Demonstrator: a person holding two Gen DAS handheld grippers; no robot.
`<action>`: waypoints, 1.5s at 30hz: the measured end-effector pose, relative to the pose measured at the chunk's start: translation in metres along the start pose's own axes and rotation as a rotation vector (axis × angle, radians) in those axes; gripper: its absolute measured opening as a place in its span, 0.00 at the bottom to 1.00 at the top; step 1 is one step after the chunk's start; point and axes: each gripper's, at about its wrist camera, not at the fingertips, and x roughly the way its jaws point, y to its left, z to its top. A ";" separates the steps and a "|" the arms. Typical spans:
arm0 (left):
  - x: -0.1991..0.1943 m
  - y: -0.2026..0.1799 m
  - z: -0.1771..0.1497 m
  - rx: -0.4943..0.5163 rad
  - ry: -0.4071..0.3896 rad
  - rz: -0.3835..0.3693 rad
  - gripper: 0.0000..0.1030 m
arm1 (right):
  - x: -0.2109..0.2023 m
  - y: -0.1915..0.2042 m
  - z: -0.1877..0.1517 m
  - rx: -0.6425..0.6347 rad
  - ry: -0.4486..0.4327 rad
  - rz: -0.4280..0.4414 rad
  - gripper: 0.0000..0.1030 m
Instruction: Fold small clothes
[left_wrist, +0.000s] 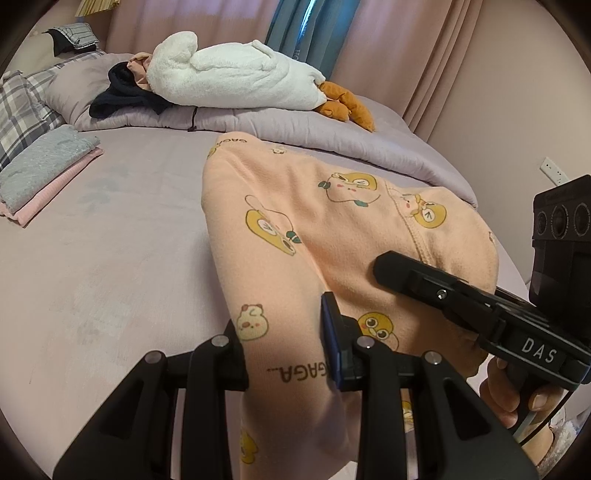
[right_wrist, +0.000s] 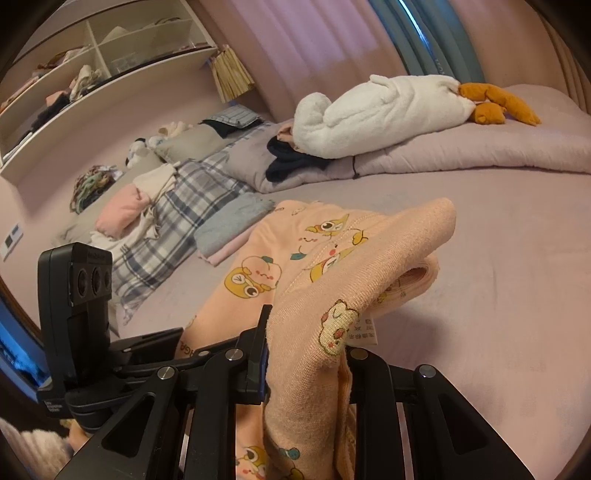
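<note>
Off to the far left of the left gripper (left_wrist: 288, 339) sits a folded grey-and-pink stack (left_wrist: 44, 173) on the bed (left_wrist: 129, 240). That claw is clamped on the peach cartoon-print garment (left_wrist: 314, 229), which drapes ahead of it. Just right, the right gripper (right_wrist: 306, 354) pinches the same cloth's bunched edge.

Both wrist views close over the peach garment (left_wrist: 295, 221), facing across the bed (left_wrist: 129, 221) toward the curtains (right_wrist: 295, 37)
</note>
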 end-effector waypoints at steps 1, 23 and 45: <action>0.003 0.001 0.001 0.001 0.003 0.001 0.29 | 0.002 -0.001 0.000 0.002 0.001 -0.001 0.24; 0.049 0.010 0.019 0.009 0.045 0.036 0.29 | 0.037 -0.033 0.013 0.040 0.024 -0.008 0.24; 0.084 0.021 0.026 0.005 0.081 0.060 0.29 | 0.066 -0.051 0.015 0.073 0.048 -0.020 0.24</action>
